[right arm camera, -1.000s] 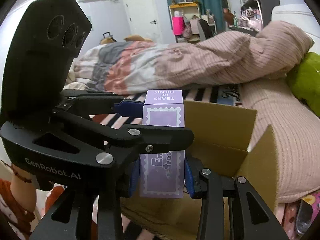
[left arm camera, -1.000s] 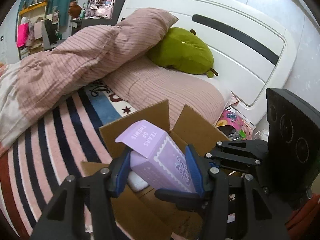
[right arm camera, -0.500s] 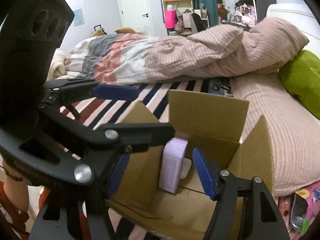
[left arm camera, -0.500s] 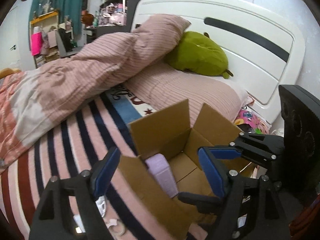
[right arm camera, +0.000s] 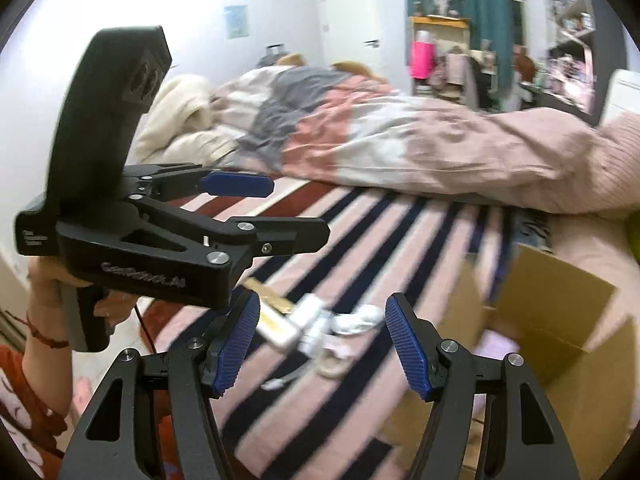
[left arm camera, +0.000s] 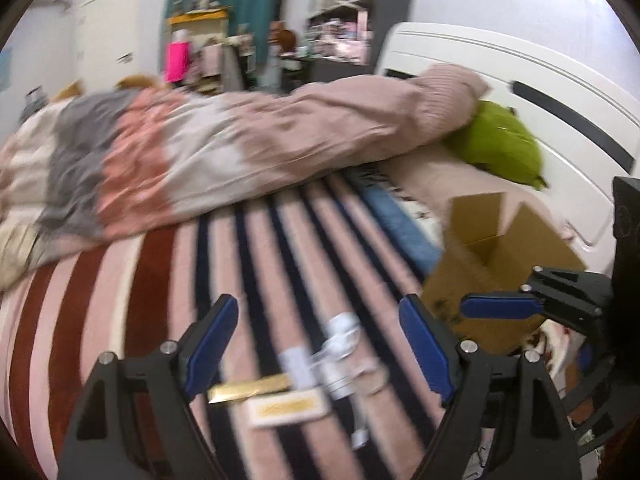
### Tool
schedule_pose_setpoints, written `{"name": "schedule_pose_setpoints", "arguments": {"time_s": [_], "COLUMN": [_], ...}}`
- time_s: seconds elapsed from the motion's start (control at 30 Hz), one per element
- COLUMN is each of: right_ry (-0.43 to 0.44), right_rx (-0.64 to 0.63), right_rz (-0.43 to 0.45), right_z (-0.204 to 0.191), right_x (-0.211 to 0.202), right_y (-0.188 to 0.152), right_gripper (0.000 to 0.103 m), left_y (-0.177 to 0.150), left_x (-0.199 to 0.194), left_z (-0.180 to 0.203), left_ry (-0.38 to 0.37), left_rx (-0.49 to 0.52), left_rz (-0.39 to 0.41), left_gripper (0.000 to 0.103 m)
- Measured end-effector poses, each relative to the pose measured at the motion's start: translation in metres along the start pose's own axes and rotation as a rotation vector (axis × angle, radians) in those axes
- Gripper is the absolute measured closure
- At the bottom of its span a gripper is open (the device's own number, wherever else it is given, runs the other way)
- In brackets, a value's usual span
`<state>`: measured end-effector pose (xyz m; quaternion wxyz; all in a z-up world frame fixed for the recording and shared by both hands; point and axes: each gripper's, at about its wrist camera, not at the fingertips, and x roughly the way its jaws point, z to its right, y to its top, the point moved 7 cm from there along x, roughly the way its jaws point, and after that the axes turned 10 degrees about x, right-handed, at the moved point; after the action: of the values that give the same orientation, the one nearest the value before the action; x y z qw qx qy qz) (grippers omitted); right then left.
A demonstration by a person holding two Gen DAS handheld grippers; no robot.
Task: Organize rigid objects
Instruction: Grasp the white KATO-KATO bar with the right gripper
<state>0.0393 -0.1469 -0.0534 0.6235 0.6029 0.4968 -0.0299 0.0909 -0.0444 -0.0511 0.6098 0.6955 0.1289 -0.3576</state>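
Observation:
My left gripper (left arm camera: 318, 344) is open and empty above the striped blanket (left arm camera: 160, 300). Below and ahead of it lies a blurred cluster: a gold box (left arm camera: 248, 389), a white card with gold print (left arm camera: 288, 409) and small white items (left arm camera: 340, 336). My right gripper (right arm camera: 322, 344) is also open and empty, over the same cluster: gold box (right arm camera: 272, 300), white pieces (right arm camera: 314, 312), tape roll (right arm camera: 332, 364). The open cardboard box (right arm camera: 560, 320) stands to the right with a lavender box (right arm camera: 496, 344) inside. The left gripper (right arm camera: 272, 210) shows at left, held by a hand (right arm camera: 44, 284).
A rumpled pink, grey and white duvet (left arm camera: 200, 152) lies across the bed behind the stripes. A green cushion (left arm camera: 504, 148) rests by the white headboard (left arm camera: 560, 92). The right gripper (left arm camera: 532, 328) stands close to the cardboard box (left arm camera: 492, 248). Shelves and a door fill the background.
Both grippers opened and let go of the purple box, which dropped into the cardboard box. Both then swung left, away from the box, over the small items on the blanket.

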Motion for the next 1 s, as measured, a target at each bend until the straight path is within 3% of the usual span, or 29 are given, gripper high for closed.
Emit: {"name": "schedule_pose_setpoints", "arguments": {"time_s": [0.2, 0.33, 0.47, 0.7, 0.83, 0.9, 1.0], "right_ry": [0.075, 0.103, 0.085, 0.042, 0.195, 0.216, 0.137], "right_rx": [0.008, 0.068, 0.037, -0.035, -0.019, -0.007, -0.044], "right_rz": [-0.113, -0.204, -0.254, -0.300, -0.417, -0.441, -0.414], "right_z": [-0.035, -0.036, -0.032, -0.020, -0.033, -0.035, -0.032], "right_x": [0.061, 0.105, 0.146, 0.179, 0.176, 0.177, 0.184], "right_y": [-0.025, -0.048, -0.061, -0.060, -0.071, -0.077, -0.078], "right_gripper": [0.041, 0.041, 0.041, 0.041, 0.040, 0.042, 0.058], "left_y": [-0.065, -0.095, -0.116, -0.124, -0.124, -0.124, -0.124], "left_x": [0.007, 0.015, 0.020, 0.017, 0.014, 0.012, 0.012], "left_z": [-0.059, -0.074, -0.084, -0.089, -0.087, -0.086, -0.086], "left_ry": [0.066, 0.068, 0.055, 0.073, 0.067, 0.066, 0.068], "left_rx": [-0.125, -0.159, -0.201, -0.206, -0.217, -0.214, -0.213], "left_rz": [-0.053, -0.087, -0.101, -0.101, -0.098, -0.097, -0.099], "left_gripper": [0.023, 0.023, 0.023, 0.023, 0.023, 0.023, 0.023]}}
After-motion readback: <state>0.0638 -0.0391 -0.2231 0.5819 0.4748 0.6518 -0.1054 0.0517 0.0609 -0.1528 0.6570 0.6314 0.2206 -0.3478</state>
